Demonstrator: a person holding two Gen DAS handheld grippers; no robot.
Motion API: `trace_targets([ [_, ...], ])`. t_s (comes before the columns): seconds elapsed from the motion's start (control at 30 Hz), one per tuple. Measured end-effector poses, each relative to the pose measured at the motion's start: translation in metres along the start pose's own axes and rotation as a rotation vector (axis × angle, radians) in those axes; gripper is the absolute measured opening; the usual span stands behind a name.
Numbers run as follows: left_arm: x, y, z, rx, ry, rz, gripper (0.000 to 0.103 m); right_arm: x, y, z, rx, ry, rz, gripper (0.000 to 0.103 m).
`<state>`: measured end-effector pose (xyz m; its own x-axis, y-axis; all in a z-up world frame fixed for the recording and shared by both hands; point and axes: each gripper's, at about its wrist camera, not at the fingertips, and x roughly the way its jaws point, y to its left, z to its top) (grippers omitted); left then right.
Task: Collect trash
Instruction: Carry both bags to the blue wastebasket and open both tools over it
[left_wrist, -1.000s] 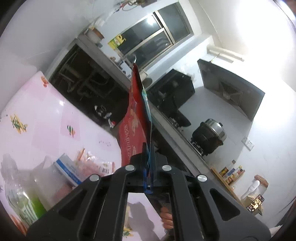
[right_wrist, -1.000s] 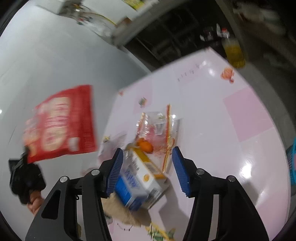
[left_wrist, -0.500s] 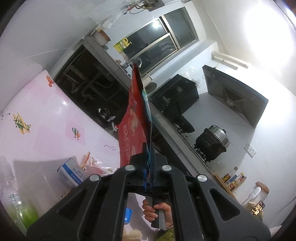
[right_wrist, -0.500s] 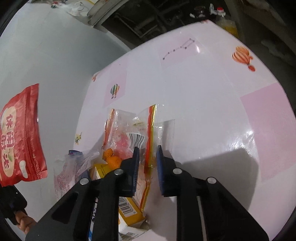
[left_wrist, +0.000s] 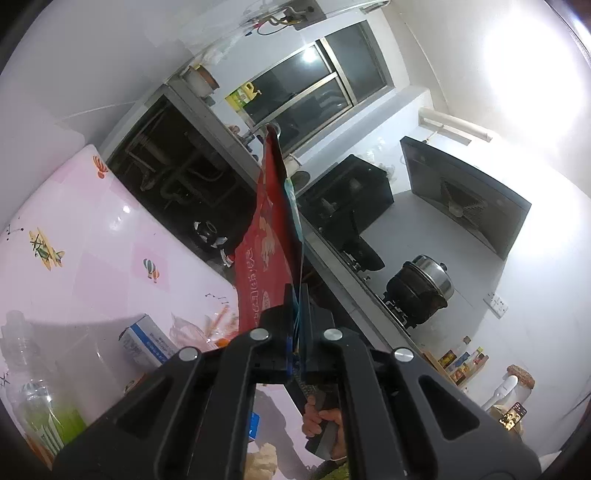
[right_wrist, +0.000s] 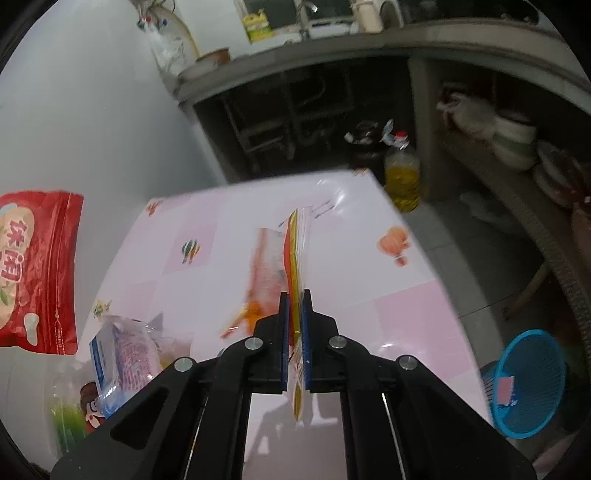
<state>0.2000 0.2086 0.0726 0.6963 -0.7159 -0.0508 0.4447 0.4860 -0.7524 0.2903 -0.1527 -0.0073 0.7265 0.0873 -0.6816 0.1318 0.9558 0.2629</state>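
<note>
Table: pink glossy top with cartoon balloons and planes, in front of a dark under-counter space; the loose trash lies at its near left end.
Red bag: large red snack pouch with white lettering, held up edge-on in the air beside the table; in the right wrist view it hangs flat-on at the far left.
Left gripper: jaws clamped together on the lower edge of the red bag, with a thin blue-green strip pinched alongside it; nothing else touches the fingers.
Blue basket: mesh plastic basket on the floor to the right of the table, a pink scrap inside.
Right gripper: jaws have just been closing and now pinch the clear wrapper between the blue pads, only a thin gap left, filled by the film.
Clear wrapper: transparent packet with a red and yellow strip, lifted off the table, standing edge-on up out of the right pads, its tail hanging below them.
Blue and white carton: lies on the table near the left gripper.
Crumpled blue-white packet: on the table at the left, beside the green-tinted bottle.
Hand: grips a dark handle below the left gripper.
</note>
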Motion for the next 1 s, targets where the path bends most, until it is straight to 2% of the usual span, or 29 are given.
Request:
trace_targets([
  [0.17,-0.001,-0.008,-0.003,0.024,0.007,-0.004,0.001,-0.018,-0.014,-0.002,-0.004,-0.018,-0.009,0.005],
  [0.3,0.002,-0.014,-0.006,0.026,0.018,-0.012,0.001,-0.032,-0.005,-0.014,-0.079,-0.011,0.011,0.005],
  [0.4,0.004,-0.018,-0.008,0.030,0.024,-0.015,0.001,-0.061,0.007,-0.022,-0.129,-0.050,0.032,0.005],
  [0.47,0.005,-0.019,-0.009,0.035,0.026,-0.016,0.001,-0.082,0.018,-0.030,-0.212,-0.100,-0.009,0.005],
  [0.6,0.007,-0.020,-0.010,0.034,0.033,-0.022,0.001,-0.094,0.021,-0.045,-0.311,-0.121,-0.127,0.005],
  [0.77,0.012,-0.023,-0.012,0.045,0.051,-0.030,0.001,-0.119,0.005,-0.052,-0.277,-0.162,-0.178,0.005],
  [1.0,0.022,-0.039,-0.019,0.086,0.093,-0.048,0.001,-0.173,-0.042,-0.066,-0.129,-0.236,-0.205,0.005],
])
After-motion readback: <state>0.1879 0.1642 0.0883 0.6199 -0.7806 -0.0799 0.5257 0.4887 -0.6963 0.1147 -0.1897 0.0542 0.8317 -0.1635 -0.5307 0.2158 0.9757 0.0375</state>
